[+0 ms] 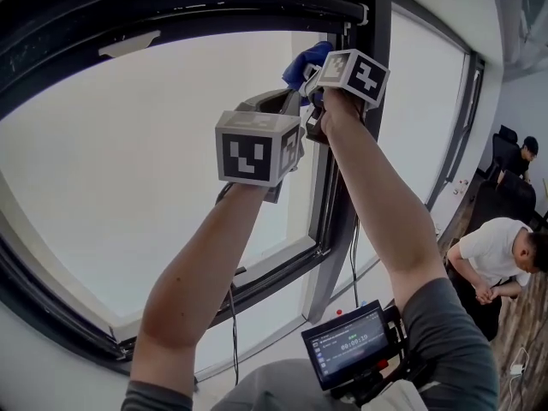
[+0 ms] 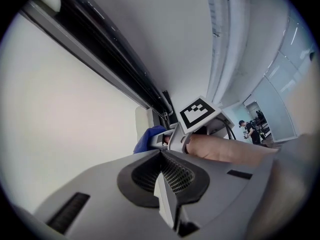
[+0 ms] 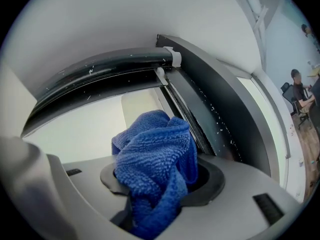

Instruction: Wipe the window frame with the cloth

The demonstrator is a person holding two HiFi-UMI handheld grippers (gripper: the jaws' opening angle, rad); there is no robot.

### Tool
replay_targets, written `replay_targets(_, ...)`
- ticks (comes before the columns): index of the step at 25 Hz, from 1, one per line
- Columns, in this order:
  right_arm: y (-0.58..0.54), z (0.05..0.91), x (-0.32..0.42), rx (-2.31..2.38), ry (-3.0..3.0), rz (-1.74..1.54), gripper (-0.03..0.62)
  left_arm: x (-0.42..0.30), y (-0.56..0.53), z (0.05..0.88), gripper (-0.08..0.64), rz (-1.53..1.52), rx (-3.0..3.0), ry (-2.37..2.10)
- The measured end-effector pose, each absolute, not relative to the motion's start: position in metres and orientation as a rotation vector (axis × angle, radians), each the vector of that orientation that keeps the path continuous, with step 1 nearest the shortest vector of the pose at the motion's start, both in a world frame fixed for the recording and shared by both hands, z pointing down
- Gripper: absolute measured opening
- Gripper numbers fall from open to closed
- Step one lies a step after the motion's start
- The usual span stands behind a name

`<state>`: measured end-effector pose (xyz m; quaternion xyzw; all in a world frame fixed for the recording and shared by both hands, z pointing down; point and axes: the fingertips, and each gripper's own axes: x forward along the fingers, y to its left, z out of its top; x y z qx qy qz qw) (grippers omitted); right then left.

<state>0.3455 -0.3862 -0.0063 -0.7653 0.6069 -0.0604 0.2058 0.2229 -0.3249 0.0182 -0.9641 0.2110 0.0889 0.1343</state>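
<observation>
A bunched blue cloth point(image 3: 156, 163) is clamped in my right gripper point(image 3: 161, 199), which is shut on it. The cloth point(image 1: 306, 62) is raised near the top of the dark vertical window frame point(image 1: 373, 101), close to the upper corner point(image 3: 170, 59); whether it touches the frame I cannot tell. My left gripper point(image 2: 167, 181) is shut with nothing between its jaws. It is held just left of and below the right gripper point(image 1: 318, 82), and sees the cloth point(image 2: 148, 139) ahead. The black top rail point(image 2: 125, 79) runs above the glass.
Bright window panes point(image 1: 128, 169) fill the left. A second pane point(image 1: 419, 101) lies right of the frame. A cable point(image 1: 354, 255) hangs down by the sill point(image 1: 282, 259). A small screen point(image 1: 347, 345) sits at my chest. People point(image 1: 501, 251) are at the right.
</observation>
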Motion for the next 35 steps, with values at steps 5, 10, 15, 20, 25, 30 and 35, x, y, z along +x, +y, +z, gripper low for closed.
replay_targets(5,-0.380,0.010,0.341,-2.048,1.752,-0.170,0.221,0.223,-0.331,0.044,0.009,0.232,-2.848,0.604)
replay_targets(10,-0.372,0.023,0.321,-1.968,1.889,-0.137,0.221,0.212,-0.328,0.060,0.009,0.242,-2.827,0.599)
replay_targets(15,-0.360,0.056,0.296,-1.914,2.033,-0.059,0.221,0.185,-0.324,0.090,0.009,0.278,-2.832,0.639)
replay_targets(20,-0.344,0.048,0.276,-1.826,2.124,-0.024,0.221,0.153,-0.315,0.073,0.009,0.337,-2.770,0.725)
replay_targets(25,-0.330,0.083,0.240,-1.758,2.206,0.017,0.221,0.109,-0.305,0.097,0.009,0.358,-2.683,0.857)
replay_targets(30,-0.318,0.108,0.203,-1.665,2.316,0.056,0.221,0.074,-0.294,0.118,0.009,0.342,-2.668,0.928)
replay_targets(35,-0.315,0.137,0.174,-1.642,2.407,0.109,0.221,0.036,-0.292,0.143,0.009,0.331,-2.641,1.025)
